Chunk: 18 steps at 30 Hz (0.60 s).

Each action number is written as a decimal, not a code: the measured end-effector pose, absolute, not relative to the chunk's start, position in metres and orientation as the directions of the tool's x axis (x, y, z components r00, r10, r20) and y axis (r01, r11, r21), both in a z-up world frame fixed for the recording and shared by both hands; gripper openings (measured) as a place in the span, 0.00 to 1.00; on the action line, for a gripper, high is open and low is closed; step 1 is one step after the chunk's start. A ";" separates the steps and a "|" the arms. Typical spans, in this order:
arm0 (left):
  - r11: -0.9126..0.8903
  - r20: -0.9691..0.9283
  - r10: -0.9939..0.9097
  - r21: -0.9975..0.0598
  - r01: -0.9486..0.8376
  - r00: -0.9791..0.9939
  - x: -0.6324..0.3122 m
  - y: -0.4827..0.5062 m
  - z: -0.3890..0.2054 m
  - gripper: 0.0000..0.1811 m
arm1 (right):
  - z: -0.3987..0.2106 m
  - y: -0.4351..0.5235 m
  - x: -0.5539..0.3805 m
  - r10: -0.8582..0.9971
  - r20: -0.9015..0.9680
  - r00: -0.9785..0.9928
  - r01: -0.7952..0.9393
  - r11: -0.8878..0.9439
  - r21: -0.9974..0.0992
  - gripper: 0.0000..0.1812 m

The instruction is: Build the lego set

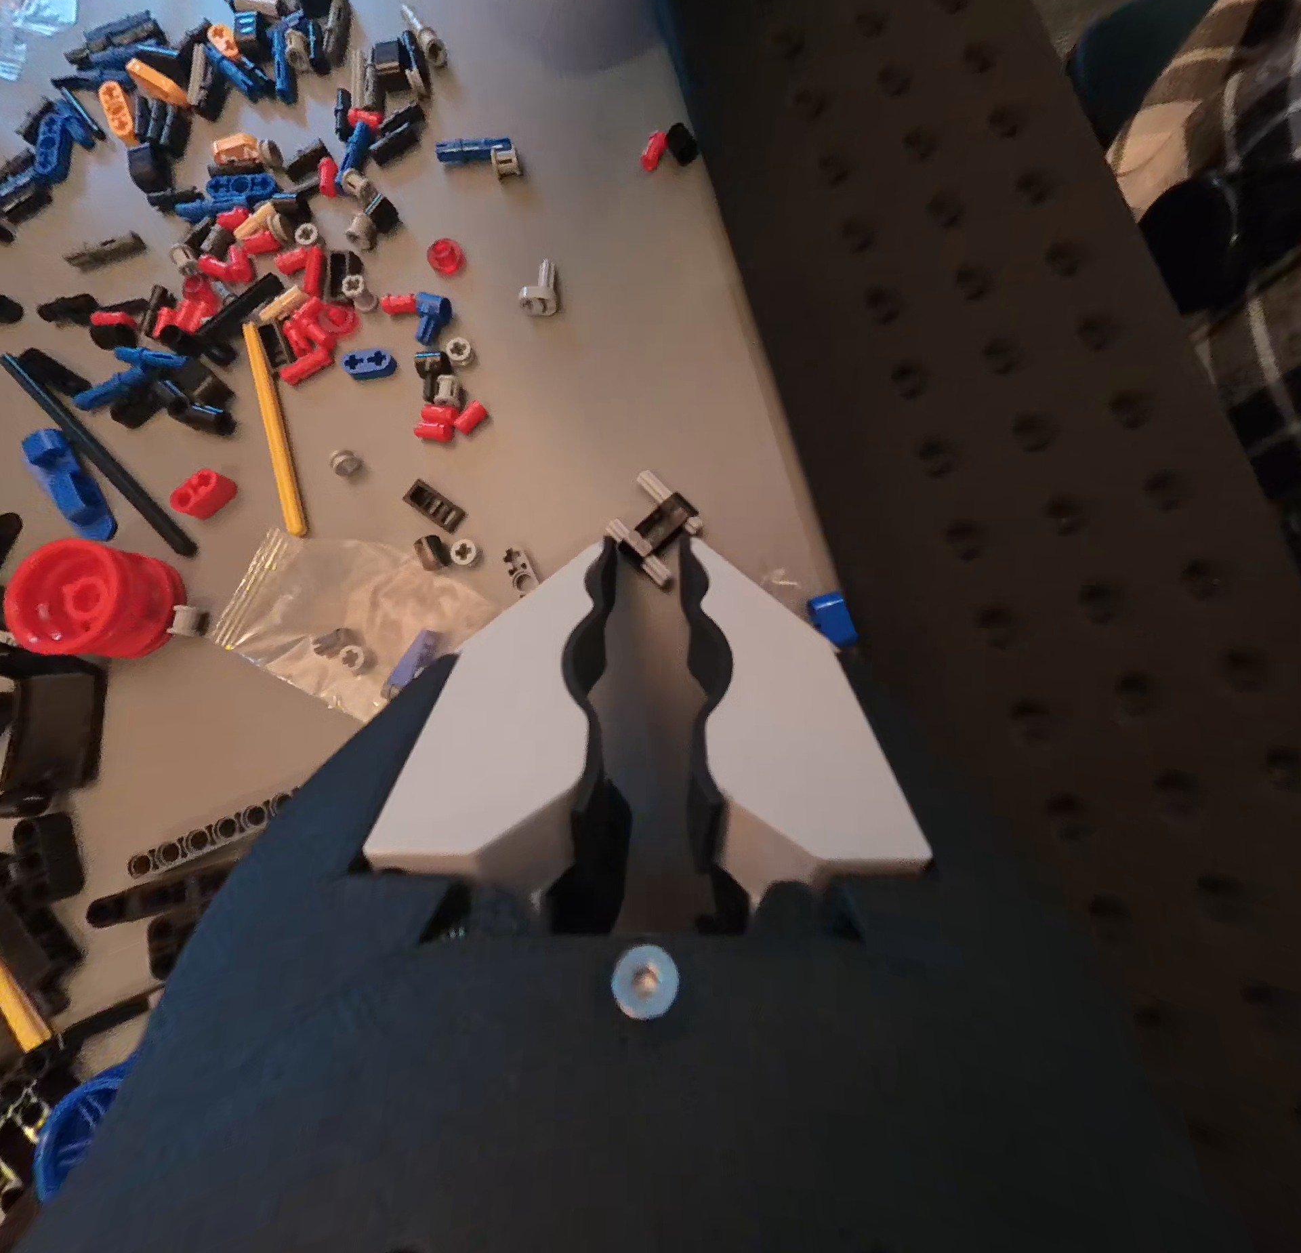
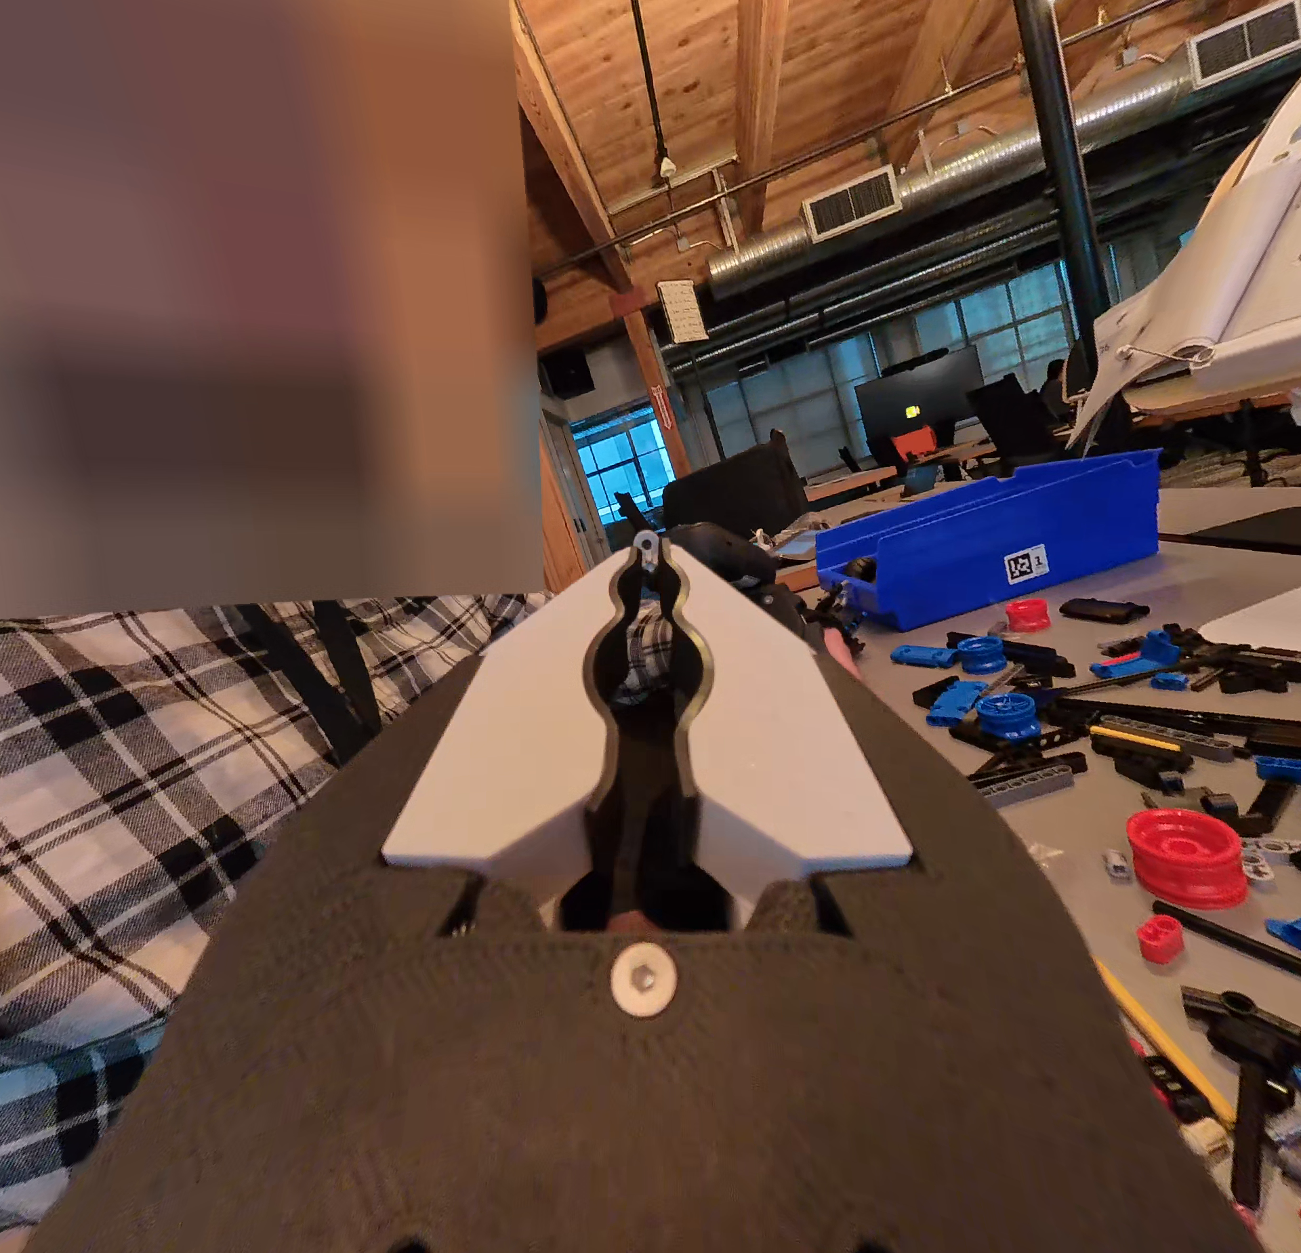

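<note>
In the left wrist view, my left gripper (image 1: 648,545) is closed at its tips on a small black-and-grey assembly (image 1: 662,521), a black piece with grey axles through it, held just over the grey table (image 1: 605,388). In the right wrist view, my right gripper (image 2: 651,557) is shut on a small grey connector (image 2: 646,545) and holds it up in the air, aimed at a person's plaid shirt (image 2: 141,726). Many loose pieces (image 1: 232,254) in red, blue, black and grey lie scattered on the table left of the left gripper.
A large dark dimpled panel (image 1: 985,445) fills the right of the left wrist view. A red wheel hub (image 1: 91,596), a yellow axle (image 1: 274,423) and a clear bag (image 1: 352,614) lie nearby. A blue bin (image 2: 985,550), another red hub (image 2: 1186,856) and long beams (image 2: 1161,740) sit to the right. My right fingertips sit around 20 cm from my left ones. Measured from the fingertips, the red wheel hub (image 1: 91,596) is 12 cm or so from the left gripper and 20 cm from the right. The right camera catches it too, in the right wrist view (image 2: 1150,831).
</note>
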<state>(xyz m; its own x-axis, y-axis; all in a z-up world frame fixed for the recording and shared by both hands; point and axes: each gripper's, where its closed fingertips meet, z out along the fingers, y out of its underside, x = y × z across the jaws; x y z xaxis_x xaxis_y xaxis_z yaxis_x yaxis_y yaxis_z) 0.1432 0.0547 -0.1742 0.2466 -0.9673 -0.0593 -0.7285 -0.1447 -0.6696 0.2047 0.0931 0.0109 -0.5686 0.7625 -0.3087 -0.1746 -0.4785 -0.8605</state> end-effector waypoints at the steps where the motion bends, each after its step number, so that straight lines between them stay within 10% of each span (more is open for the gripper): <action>1: -0.153 -0.058 -0.965 -0.666 -0.730 0.255 0.144 0.054 -0.174 0.12 | 0.012 0.094 0.206 0.760 -0.308 -0.572 -0.179 -0.482 -0.858 0.02; 10: -0.018 -0.161 -0.975 -0.629 -0.777 0.153 0.130 0.054 -0.169 0.22 | 0.006 0.090 0.203 0.771 -0.293 -0.565 -0.162 -0.452 -0.877 0.02; 18: -0.034 -0.135 -0.979 -0.634 -0.773 0.154 0.144 0.051 -0.174 0.08 | -0.001 0.087 0.200 0.793 -0.276 -0.543 -0.142 -0.410 -0.901 0.02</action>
<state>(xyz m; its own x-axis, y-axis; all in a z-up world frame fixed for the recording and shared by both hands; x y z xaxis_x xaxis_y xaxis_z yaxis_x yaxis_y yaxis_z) 0.1441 0.0507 -0.1741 0.1540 -0.9788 -0.1350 -0.7727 -0.0341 -0.6338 0.1999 0.0873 -0.0006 -0.5425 0.7934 -0.2760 -0.1421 -0.4105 -0.9007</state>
